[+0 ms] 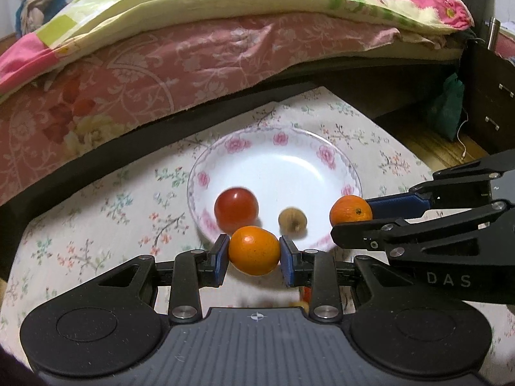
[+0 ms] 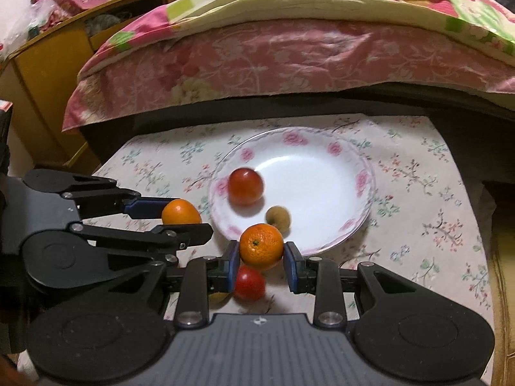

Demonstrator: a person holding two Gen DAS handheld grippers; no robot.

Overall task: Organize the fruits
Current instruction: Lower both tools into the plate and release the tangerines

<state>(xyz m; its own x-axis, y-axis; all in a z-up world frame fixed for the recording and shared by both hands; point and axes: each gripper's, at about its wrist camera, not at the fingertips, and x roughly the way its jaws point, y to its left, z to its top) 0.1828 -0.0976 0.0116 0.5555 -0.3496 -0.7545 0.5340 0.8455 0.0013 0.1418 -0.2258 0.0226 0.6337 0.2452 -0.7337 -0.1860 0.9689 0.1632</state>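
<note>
Two grippers, each carrying a small orange, are held over the near rim of a white plate (image 2: 363, 164) with pink flowers, which sits on a flowered cloth (image 2: 434, 212) on a low table beside a bed (image 1: 161, 74). Left gripper (image 1: 254, 254): narrowly parted blue pads pressed on both sides of a smooth orange (image 1: 254, 250), just short of the plate's near edge. Right gripper (image 2: 261, 254): parted about as far, clamped on an orange with its stem scar facing up (image 2: 261, 246), its front overlapping the rim. Already in the plate lie a red tomato (image 2: 245, 186) toward the left and a small brown fruit (image 2: 278, 218) close to the near rim. On the cloth under the right gripper sits a second tomato (image 2: 249, 282), with a yellowish fruit partly hidden beside it.

My reading is that the step in hand is setting both oranges in the plate. To do it well, carry each one further in, over the bare white middle and right — clear of the tomato and the brown fruit. Lower until the orange nearly rests on the plate before letting go, since round fruit dropped from height will roll. Keep the two grippers apart — they are close together here
</note>
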